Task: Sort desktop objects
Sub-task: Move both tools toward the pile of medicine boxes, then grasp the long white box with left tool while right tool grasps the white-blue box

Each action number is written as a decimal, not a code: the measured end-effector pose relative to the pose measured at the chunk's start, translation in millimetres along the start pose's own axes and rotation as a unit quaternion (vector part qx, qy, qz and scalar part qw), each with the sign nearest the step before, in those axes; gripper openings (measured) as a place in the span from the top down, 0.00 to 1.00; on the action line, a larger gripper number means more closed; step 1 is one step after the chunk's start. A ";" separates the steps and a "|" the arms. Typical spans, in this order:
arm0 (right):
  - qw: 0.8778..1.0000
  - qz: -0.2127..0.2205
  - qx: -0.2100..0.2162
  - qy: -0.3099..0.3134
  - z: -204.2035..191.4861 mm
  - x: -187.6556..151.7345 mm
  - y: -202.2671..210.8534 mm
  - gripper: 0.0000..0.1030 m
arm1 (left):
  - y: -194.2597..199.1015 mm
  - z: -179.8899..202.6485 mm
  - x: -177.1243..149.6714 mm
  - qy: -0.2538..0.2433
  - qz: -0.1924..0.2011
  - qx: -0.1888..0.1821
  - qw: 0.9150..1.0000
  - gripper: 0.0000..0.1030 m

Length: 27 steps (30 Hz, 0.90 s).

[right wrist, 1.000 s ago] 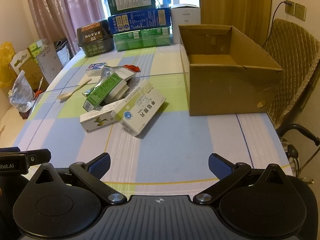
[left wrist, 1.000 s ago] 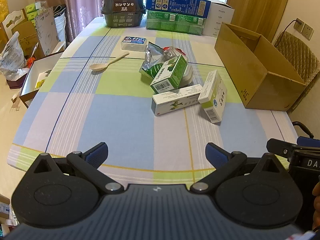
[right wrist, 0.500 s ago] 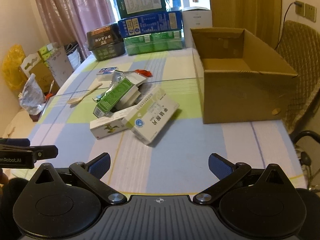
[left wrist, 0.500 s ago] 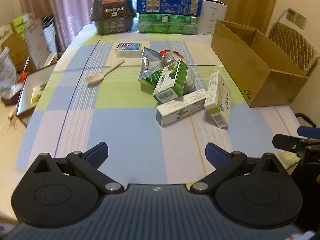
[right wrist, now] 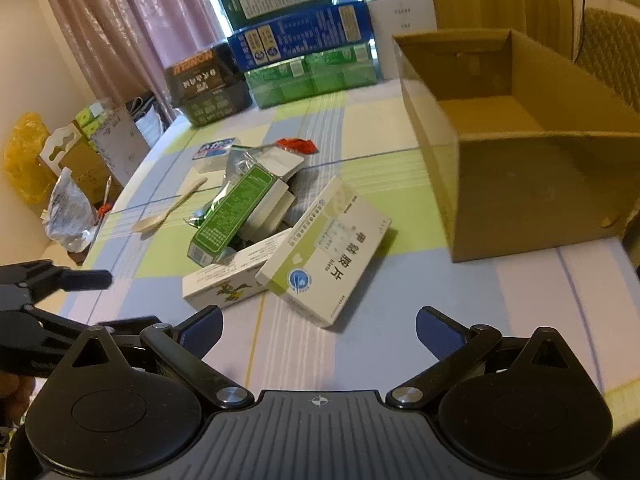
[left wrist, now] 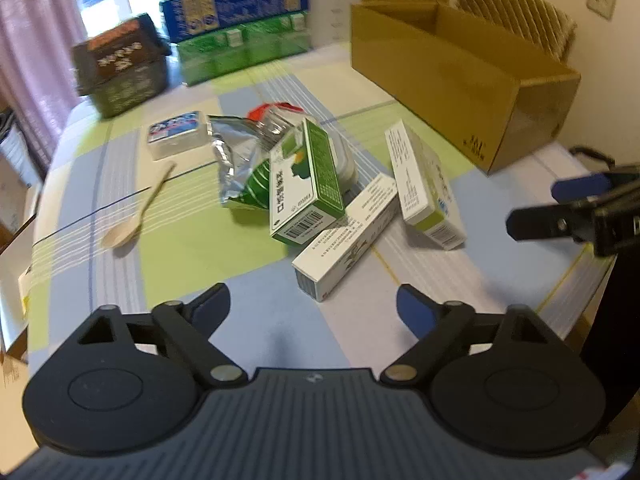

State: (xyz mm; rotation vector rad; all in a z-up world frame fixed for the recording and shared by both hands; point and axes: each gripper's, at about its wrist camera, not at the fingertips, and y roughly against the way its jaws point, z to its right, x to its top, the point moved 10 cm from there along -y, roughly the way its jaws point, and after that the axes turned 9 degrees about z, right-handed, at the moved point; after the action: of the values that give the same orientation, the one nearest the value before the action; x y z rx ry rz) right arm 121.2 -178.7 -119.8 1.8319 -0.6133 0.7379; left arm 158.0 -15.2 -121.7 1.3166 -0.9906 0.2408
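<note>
Right wrist view: my right gripper (right wrist: 318,322), fingers wide and empty like the left gripper (left wrist: 313,306), should straddle the white-and-green medicine box (right wrist: 326,256) squarely.

"甲硝唑片" on flat white-green medicine box (right wrist: 328,258), "HONGLI" reversed on dark carton (right wrist: 204,84)

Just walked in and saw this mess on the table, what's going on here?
A person holds a gripper in each hand over a checked table. Both the left gripper and the right gripper are open and hold nothing. In front of them lies a pile of medicine boxes: a green box, a long white box and a flat white-green box, near a wooden spoon. The cardboard box looks empty; sorting hasn't started.
</note>
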 end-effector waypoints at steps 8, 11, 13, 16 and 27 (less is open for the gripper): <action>0.999 -0.022 0.004 -0.033 5.5 3.4 -42.6 0.12 | -43.9 1.1 -6.3 -0.058 -0.014 -0.050 0.997 0.26; 0.998 -0.027 0.005 -0.050 5.5 5.3 -55.5 0.12 | -57.3 1.7 -7.9 -0.056 -0.023 -0.068 0.996 0.36; 0.997 -0.033 0.007 -0.072 7.0 5.1 -63.9 0.12 | -63.8 2.1 -7.8 -0.051 -0.022 -0.079 0.995 0.39; 0.994 -0.044 0.006 -0.102 10.9 4.5 -75.1 0.12 | -67.9 4.6 -7.7 -0.050 -0.019 -0.089 0.995 0.39; 0.991 -0.075 -0.001 -0.112 18.5 -4.9 -78.3 0.28 | -70.2 12.3 -15.5 -0.054 -0.038 -0.099 0.993 0.74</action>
State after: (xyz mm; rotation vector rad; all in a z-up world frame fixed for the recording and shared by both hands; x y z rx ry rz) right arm 176.6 -168.5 -177.5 1.9509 -0.6114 0.4348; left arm 189.3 -40.8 -182.4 1.1915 -1.0252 0.0120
